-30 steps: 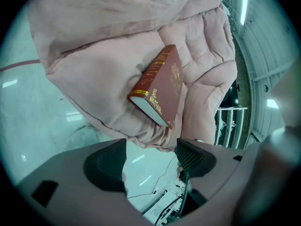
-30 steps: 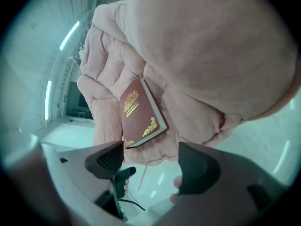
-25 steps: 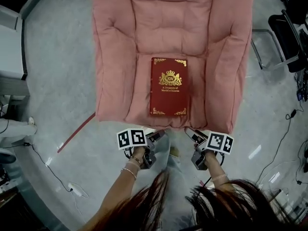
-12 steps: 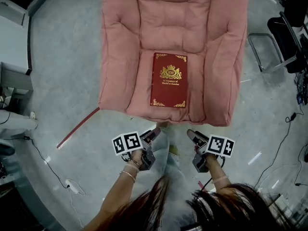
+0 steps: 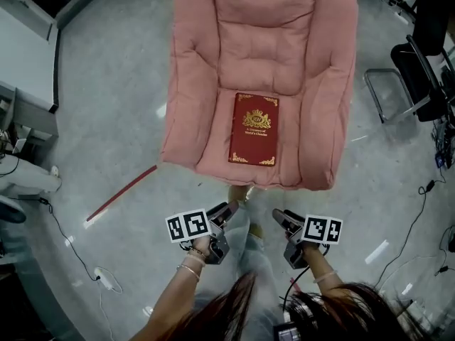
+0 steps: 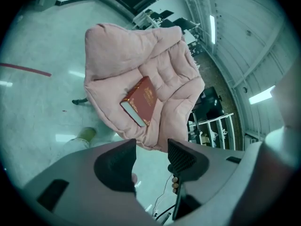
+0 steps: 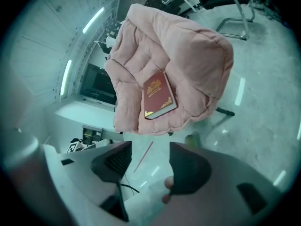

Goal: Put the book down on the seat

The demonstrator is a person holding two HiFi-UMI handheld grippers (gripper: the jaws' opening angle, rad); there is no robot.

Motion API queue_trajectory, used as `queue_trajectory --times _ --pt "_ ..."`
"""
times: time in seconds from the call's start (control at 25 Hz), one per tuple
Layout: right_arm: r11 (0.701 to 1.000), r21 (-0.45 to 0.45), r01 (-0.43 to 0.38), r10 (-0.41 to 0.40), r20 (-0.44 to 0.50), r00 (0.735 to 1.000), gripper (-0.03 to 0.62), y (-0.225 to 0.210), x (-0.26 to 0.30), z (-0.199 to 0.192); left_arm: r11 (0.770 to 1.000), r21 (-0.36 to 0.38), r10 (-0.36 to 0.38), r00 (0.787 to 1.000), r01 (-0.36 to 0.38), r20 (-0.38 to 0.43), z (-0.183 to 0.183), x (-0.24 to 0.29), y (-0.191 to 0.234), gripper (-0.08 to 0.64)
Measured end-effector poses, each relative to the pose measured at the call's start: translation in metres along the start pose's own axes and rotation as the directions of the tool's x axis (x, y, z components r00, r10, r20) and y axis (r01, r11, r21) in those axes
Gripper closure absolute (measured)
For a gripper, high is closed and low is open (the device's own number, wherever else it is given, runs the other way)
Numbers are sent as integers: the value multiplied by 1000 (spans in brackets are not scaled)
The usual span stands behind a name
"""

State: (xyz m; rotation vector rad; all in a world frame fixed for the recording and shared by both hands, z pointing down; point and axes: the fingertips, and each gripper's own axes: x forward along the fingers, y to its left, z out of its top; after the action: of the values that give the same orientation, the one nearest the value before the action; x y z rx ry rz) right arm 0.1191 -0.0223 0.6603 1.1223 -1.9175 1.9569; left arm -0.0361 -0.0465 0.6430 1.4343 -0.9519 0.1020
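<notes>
A dark red book with gold print lies flat on the seat of the pink padded armchair. Both grippers hang apart from it, in front of the chair's front edge. My left gripper is open with nothing between its jaws, which have just been closing. My right gripper is also open and empty, its jaws narrower than a second ago. The left gripper view has the book on the chair beyond the left gripper. From the right gripper, the book shows on the seat.
A red strip lies on the grey floor left of the chair. Cables and a white plug block are at the lower left. A black chair frame stands at the right, desks at the left. My shoe is near the chair front.
Both grippers have drawn back and up from the chair's front edge. The chair and book look smaller and farther in the head view. The book has stayed on the seat.
</notes>
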Motion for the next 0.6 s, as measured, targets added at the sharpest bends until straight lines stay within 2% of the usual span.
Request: queue_trajectory --times 0.12,0.36,0.48,0.6 --pt "1000 -18 -18 18 -12 1000 325 14 -13 -9 1000 10 -9 1000 9 10 -7 -15 -9 345" --pt "998 -48 -36 35 -13 999 331 39 -37 -23 998 -27 -58 997 59 51 -17 -47 -36 345" --pt "996 -70 -46 47 8 999 358 56 -50 -26 998 -15 -66 997 67 49 -21 -62 -52 356" --pt "994 -86 -69 73 39 997 359 73 -60 -24 997 13 -78 996 78 47 -22 -73 -70 364"
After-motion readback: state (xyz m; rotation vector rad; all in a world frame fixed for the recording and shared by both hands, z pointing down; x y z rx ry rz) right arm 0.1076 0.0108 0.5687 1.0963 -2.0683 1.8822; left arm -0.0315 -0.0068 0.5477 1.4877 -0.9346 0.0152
